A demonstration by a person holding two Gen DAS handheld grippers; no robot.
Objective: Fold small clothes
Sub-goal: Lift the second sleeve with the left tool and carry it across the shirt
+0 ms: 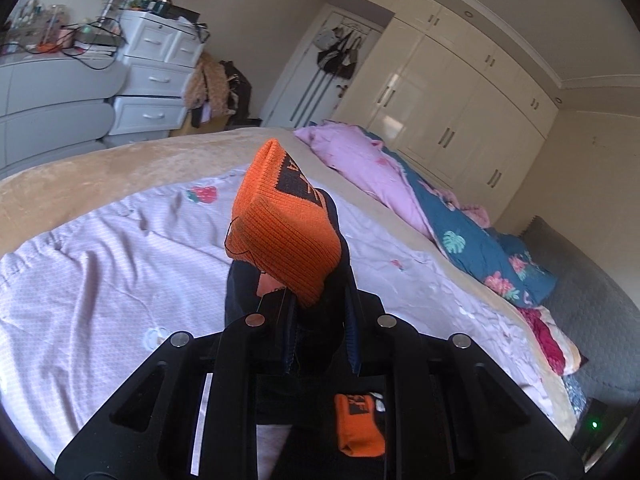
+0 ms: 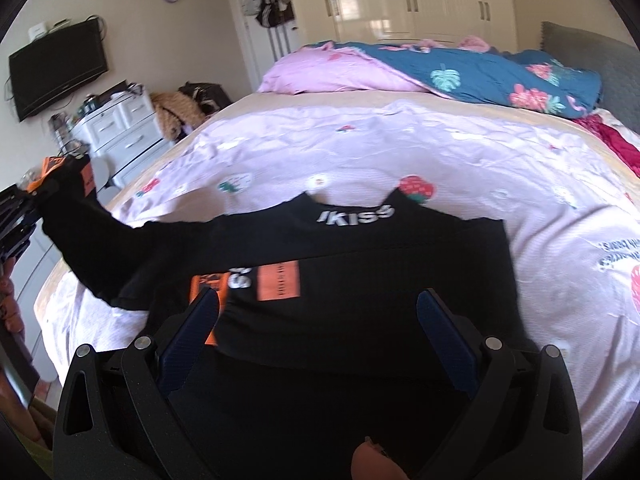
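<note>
Right wrist view: sweater flat on bed, left sleeve raised.
Left gripper jaws clamp the orange cuff, sleeve axis running left of sweater body; right gripper jaws wide apart, empty, over body.

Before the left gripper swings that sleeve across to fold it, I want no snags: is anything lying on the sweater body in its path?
Nothing visible does. The left gripper holds the orange cuff lifted off the bed, and the black sweater lies flat on the pink sheet. Only the open right gripper hovers over its near edge.

One black sweater, two orange cuffs.
</note>
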